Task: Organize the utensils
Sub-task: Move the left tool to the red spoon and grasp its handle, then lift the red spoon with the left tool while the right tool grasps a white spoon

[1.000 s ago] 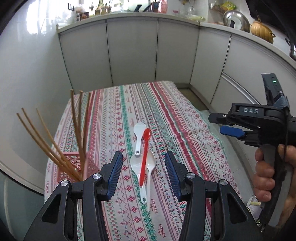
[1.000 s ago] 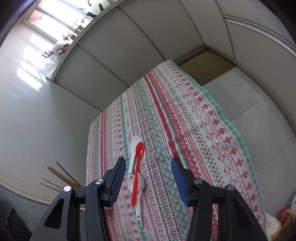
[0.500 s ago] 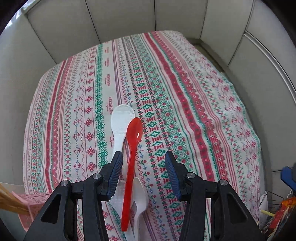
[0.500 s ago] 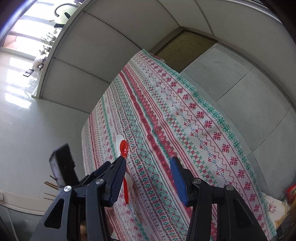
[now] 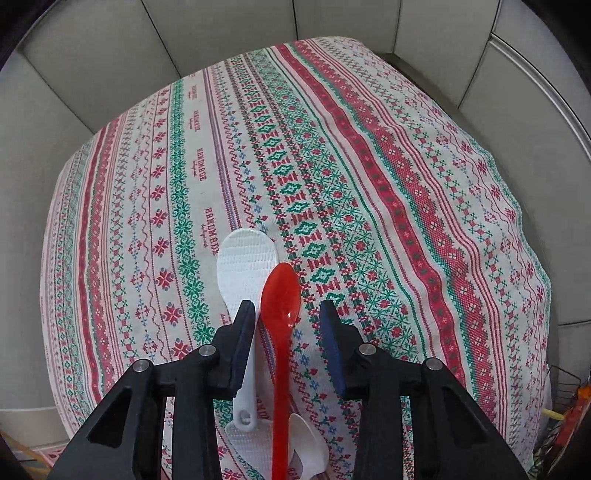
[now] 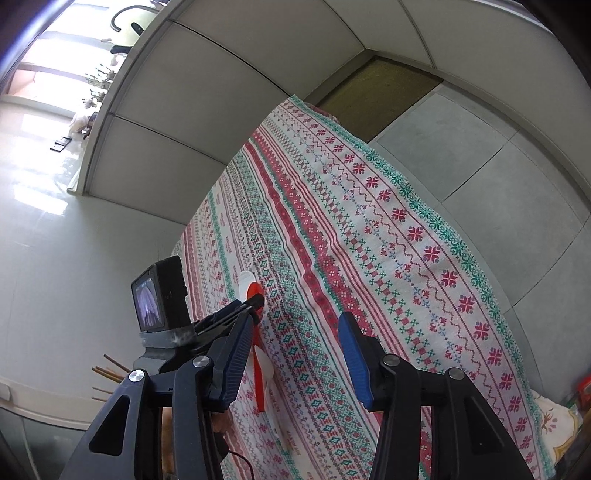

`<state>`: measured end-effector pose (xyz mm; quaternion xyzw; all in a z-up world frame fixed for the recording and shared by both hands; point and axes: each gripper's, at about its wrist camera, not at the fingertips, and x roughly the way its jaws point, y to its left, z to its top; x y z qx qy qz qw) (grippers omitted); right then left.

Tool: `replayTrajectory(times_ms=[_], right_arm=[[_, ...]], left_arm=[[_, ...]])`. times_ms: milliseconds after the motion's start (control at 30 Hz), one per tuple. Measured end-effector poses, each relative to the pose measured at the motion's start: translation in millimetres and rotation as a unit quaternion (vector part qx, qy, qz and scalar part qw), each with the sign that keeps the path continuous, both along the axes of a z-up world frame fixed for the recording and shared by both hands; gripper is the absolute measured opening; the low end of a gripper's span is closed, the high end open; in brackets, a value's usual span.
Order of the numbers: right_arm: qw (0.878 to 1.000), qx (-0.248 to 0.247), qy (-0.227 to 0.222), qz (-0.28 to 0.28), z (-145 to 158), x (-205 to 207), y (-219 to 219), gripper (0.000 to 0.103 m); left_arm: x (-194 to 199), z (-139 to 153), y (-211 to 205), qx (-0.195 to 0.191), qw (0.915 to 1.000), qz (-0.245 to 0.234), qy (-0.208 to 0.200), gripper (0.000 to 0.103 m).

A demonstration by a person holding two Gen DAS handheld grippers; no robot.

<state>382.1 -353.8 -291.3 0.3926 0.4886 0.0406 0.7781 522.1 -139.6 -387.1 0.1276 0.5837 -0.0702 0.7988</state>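
A red plastic spoon (image 5: pixel 281 299) lies on the patterned tablecloth (image 5: pixel 369 177), across a white rice paddle (image 5: pixel 243 266) and other white spoons (image 5: pixel 306 458). My left gripper (image 5: pixel 288 317) is open, low over the cloth, with its fingers either side of the red spoon's neck; the left finger covers part of the paddle handle. My right gripper (image 6: pixel 295 332) is open and empty, held higher to the right. In the right wrist view the left gripper (image 6: pixel 255 302) shows at the red spoon (image 6: pixel 254 288).
Wooden chopsticks (image 6: pixel 107 369) stand in a pink basket (image 5: pixel 48 452) at the table's near left corner. Grey cabinet panels (image 5: pixel 258 22) surround the table. A wire rack with items (image 5: pixel 565 413) sits off the right edge.
My left gripper has tilted down and moved forward and lower over the spoons, so its fingers now straddle the red spoon. The right gripper swung right and up.
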Motion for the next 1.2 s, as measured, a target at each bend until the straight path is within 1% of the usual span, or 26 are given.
replayTrajectory(times_ms=[133,233,267,333,367,400,433,533,600,700,833,900,967,1100,1200], right_arm=[[1.000,0.001,0.002,0.007,-1.7,1.2,3.3,0.048],[1.000,-0.004,-0.001,0.002,0.4,0.4,1.9,0.047],[1.000,-0.005,-0.001,0.002,0.7,0.3,1.8,0.047],[1.000,-0.006,0.000,0.005,0.4,0.1,3.1,0.045],[1.000,-0.007,0.000,0.006,0.3,0.1,3.6,0.045],[1.000,-0.008,0.001,0.007,0.3,-0.2,3.7,0.044],[1.000,-0.009,0.001,0.006,0.2,-0.7,3.2,0.044],[1.000,-0.010,0.001,-0.001,0.1,-2.3,-1.2,0.043],[1.000,-0.011,0.001,-0.004,0.6,-3.6,-3.6,0.043],[1.000,-0.018,-0.001,0.003,2.5,-4.5,-3.0,0.042],[0.999,-0.040,0.009,0.017,-1.7,-3.9,1.4,0.042],[0.997,-0.058,0.020,0.041,-7.1,-0.7,9.9,0.042],[0.994,-0.077,0.032,0.074,-14.4,2.3,22.8,0.042],[0.983,-0.107,0.049,0.142,-28.5,6.9,57.9,0.042],[0.971,-0.125,0.057,0.194,-38.5,8.1,92.3,0.042]], left_arm=[[-5.7,-9.4,-3.7,0.040,0.9990,-0.017,0.012,0.036],[-11.2,-9.2,-7.1,0.048,0.9984,-0.029,0.010,0.036],[-11.9,-10.6,-8.5,0.054,0.9979,-0.033,0.011,0.034],[-14.8,-14.1,-11.6,0.077,0.9962,-0.038,0.011,0.026],[-15.6,-15.2,-12.8,0.084,0.9956,-0.039,0.013,0.017],[-16.7,-16.6,-13.1,0.082,0.9956,-0.039,0.022,0.010],[-17.3,-17.7,-12.5,0.081,0.9956,-0.037,0.027,0.010],[-20.2,-16.9,-12.0,0.091,0.9948,-0.039,0.023,0.010],[-24.3,-13.0,-11.3,0.090,0.9952,-0.034,0.019,0.009],[-36.1,3.0,-8.2,0.068,0.9973,-0.025,-0.004,0.009],[-62.7,34.0,-0.5,0.032,0.9985,-0.013,-0.042,0.009],[-77.5,53.8,2.2,0.017,0.9975,-0.012,-0.068,0.009],[-102.1,79.8,4.2,0.004,0.9947,-0.013,-0.102,0.009],[-152.8,127.4,20.3,-0.046,0.9871,-0.005,-0.153,0.009],[-180.8,152.5,41.4,-0.058,0.9795,0.009,-0.193,0.009]])
